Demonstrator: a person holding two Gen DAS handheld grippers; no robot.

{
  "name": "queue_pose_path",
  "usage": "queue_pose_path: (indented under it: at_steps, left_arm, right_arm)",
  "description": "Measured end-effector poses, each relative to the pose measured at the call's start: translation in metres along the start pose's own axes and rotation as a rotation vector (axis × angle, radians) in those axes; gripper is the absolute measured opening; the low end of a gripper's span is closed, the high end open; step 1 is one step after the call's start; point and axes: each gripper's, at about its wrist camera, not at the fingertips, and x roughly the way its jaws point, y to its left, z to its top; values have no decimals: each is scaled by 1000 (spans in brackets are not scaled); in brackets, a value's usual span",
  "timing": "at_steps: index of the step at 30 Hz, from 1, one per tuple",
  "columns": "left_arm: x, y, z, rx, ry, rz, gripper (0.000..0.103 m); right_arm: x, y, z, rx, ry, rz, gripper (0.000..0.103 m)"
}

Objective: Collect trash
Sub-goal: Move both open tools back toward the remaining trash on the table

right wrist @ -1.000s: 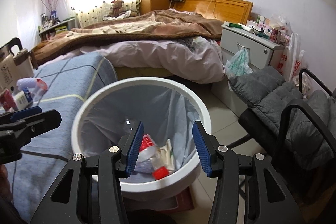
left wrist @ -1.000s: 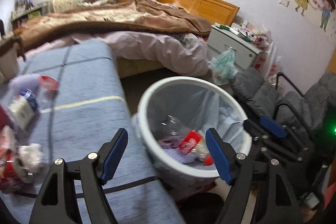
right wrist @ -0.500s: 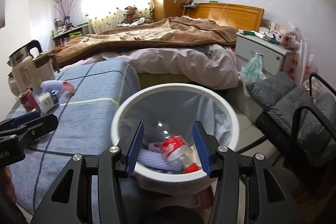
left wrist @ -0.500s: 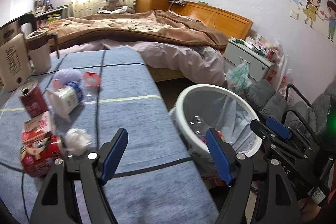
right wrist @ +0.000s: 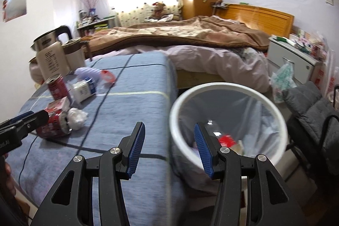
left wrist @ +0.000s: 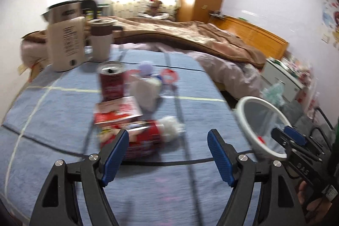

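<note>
Trash lies on the blue-covered table (left wrist: 63, 111): an upright red can (left wrist: 111, 82), a red carton (left wrist: 116, 111), a crushed red can (left wrist: 142, 140) on its side, a white paper wad (left wrist: 171, 129) and a white milk carton (left wrist: 146, 92). My left gripper (left wrist: 168, 154) is open and empty, just short of the crushed can. My right gripper (right wrist: 167, 149) is open and empty over the table edge beside the white lined bin (right wrist: 228, 90), which holds trash. The crushed can (right wrist: 54, 124) and the wad (right wrist: 77, 117) also show in the right wrist view.
An electric kettle (left wrist: 63, 39) and a mug (left wrist: 101, 42) stand at the table's far end. A bed (right wrist: 190, 44) lies behind. A grey chair (right wrist: 313, 111) stands right of the bin. A white nightstand (right wrist: 294, 61) stands by the wall.
Both grippers have swung left, from over the bin toward the table. The left one now faces the trash pile up close. Both stay open and empty.
</note>
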Motion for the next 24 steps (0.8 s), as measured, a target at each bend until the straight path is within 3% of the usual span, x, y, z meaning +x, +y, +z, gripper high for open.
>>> queue_pose_path:
  at_steps: [8,14,18,24]
  left_arm:
    - [-8,55,-10,-89,-10,47,79]
    - [-12,83,-15,-116,-10,23,83]
    - [-8,95,-18,-124,18,-5,85]
    - [-5,106,-20,-122,35,0,85]
  right_arm:
    - [19,42,-1,-64,35,102,49]
    - [39,72,7,-105,71,179,49]
    - [53,91,12,-111,104,275,50]
    - [76,116,14,-135,154,318,55]
